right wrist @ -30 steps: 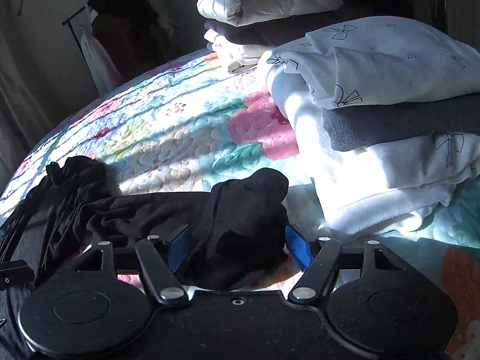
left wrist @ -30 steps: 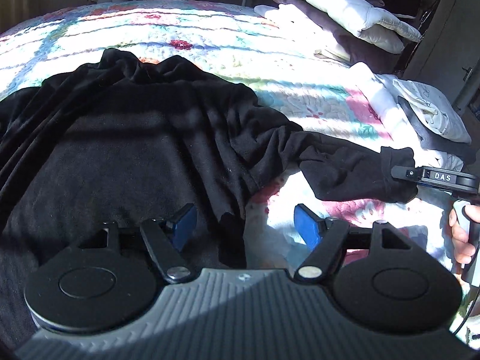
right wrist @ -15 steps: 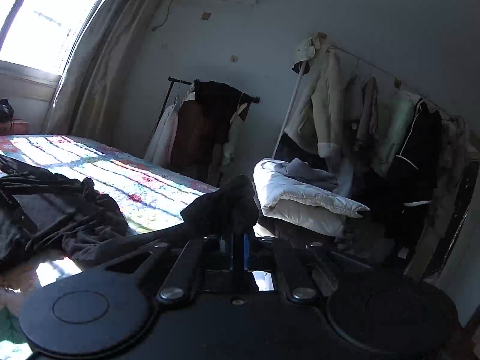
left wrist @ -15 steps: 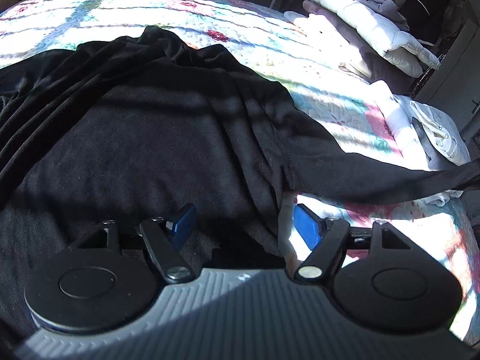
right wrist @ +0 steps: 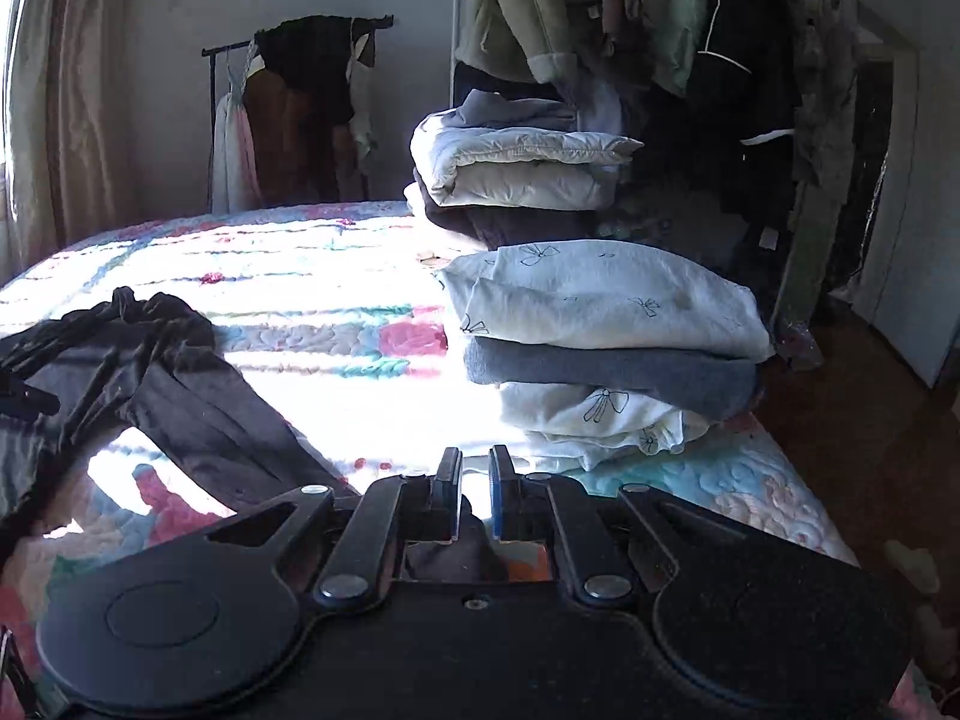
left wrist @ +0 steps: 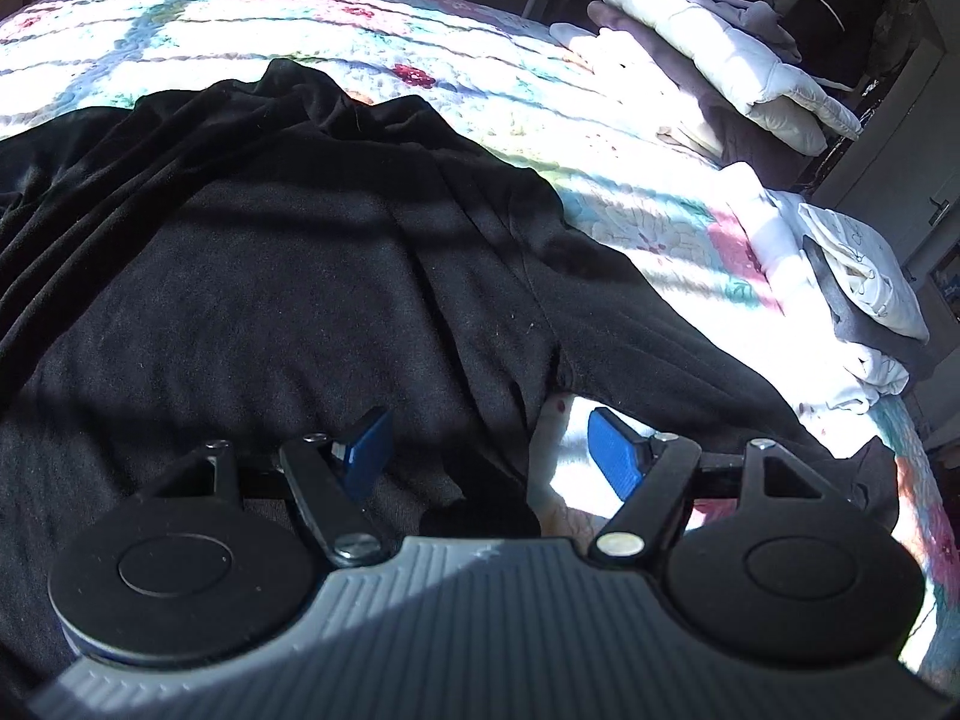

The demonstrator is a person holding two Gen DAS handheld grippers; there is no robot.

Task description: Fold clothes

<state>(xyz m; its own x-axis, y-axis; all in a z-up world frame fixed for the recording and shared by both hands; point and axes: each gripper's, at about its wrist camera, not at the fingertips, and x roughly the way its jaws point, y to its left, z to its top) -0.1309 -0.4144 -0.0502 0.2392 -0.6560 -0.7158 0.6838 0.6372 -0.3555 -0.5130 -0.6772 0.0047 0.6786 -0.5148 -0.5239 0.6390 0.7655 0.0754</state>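
My left gripper, blue pads spread wide, hovers over the black long-sleeved knit garment, which lies rumpled across the floral quilted bedspread. Its body fills the near left of the bed; one sleeve runs out to the right, toward the bed edge.

My right gripper has its pads drawn close, only a narrow gap between them. Dark cloth shows just behind the pads, but I cannot tell whether it is pinched there. The sleeve trails away to the left of this gripper.

Surroundings: a stack of folded white bow-print and grey clothes stands near the right gripper, on the bed's right side. Behind it sits a pile of folded white padded bedding. Two clothes racks with hanging coats line the far wall, and a beige curtain hangs at left.
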